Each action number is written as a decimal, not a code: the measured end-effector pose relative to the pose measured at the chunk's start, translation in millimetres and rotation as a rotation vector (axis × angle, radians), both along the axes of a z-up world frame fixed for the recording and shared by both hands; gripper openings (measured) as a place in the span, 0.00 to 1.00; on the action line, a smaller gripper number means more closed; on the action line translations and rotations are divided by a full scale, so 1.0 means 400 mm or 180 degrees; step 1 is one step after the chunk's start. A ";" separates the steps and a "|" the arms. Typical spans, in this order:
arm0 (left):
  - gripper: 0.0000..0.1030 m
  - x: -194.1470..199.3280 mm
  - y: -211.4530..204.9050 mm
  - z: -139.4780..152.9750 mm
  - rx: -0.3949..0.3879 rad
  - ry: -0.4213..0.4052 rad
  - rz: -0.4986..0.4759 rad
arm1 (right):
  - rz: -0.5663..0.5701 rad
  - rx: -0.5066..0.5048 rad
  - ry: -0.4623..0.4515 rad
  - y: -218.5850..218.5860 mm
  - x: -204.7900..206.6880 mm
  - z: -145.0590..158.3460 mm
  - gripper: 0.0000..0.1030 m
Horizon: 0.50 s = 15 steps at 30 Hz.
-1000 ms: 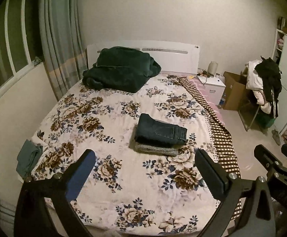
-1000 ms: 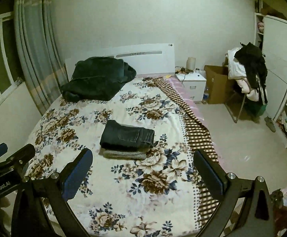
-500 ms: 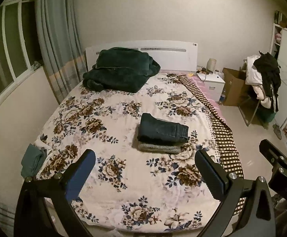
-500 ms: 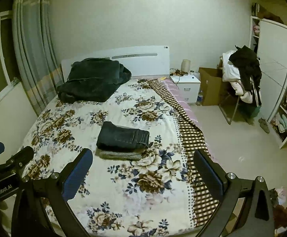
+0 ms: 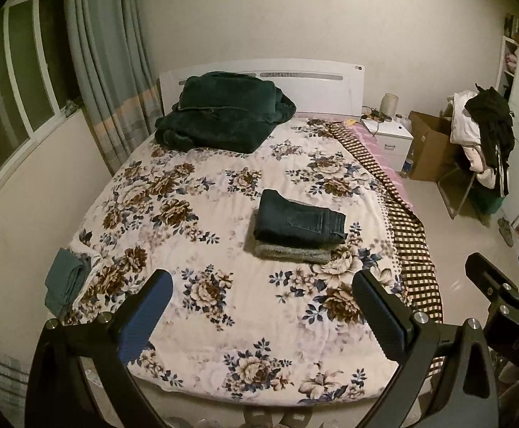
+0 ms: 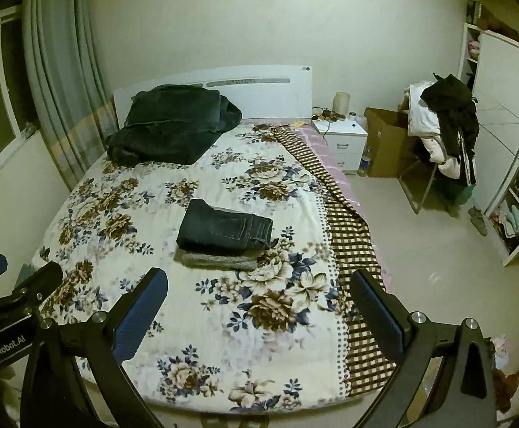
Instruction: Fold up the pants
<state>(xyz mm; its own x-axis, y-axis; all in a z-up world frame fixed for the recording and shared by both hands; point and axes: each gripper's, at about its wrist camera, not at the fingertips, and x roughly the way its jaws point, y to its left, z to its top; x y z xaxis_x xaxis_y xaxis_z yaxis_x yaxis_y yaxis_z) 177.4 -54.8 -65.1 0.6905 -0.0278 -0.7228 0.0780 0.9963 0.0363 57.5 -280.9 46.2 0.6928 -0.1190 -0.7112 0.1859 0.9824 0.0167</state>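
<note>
Dark blue jeans [image 5: 298, 219], folded into a compact rectangle, lie on a folded grey garment [image 5: 293, 252] in the middle of the floral bed [image 5: 195, 214]. The stack also shows in the right wrist view [image 6: 225, 228]. My left gripper [image 5: 263, 306] is open and empty, held back over the foot of the bed, well short of the stack. My right gripper [image 6: 259, 303] is open and empty, also back at the foot of the bed. Each gripper shows at the edge of the other's view.
A dark green blanket [image 5: 220, 117] lies piled at the headboard. A teal folded cloth [image 5: 65, 285] sits at the bed's left edge. A checkered blanket [image 5: 402, 221] hangs down the right side. A nightstand [image 5: 389, 141], cardboard box [image 5: 429, 149] and clothes-laden chair [image 5: 480, 142] stand at right.
Both grippers have drawn back and risen from the bed; the bed and folded stack look smaller and farther. Both stay open and empty.
</note>
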 end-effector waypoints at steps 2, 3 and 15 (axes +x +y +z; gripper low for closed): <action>1.00 0.001 -0.001 0.001 -0.0005 0.0001 0.0001 | -0.0001 0.0002 -0.0011 -0.001 -0.001 0.002 1.00; 1.00 -0.001 -0.003 0.002 -0.0006 0.0000 0.0000 | -0.0002 -0.0001 -0.0016 0.001 -0.001 0.003 1.00; 1.00 -0.001 -0.002 0.007 0.0014 -0.0014 0.0004 | -0.0004 0.0013 -0.0017 -0.001 -0.006 0.007 1.00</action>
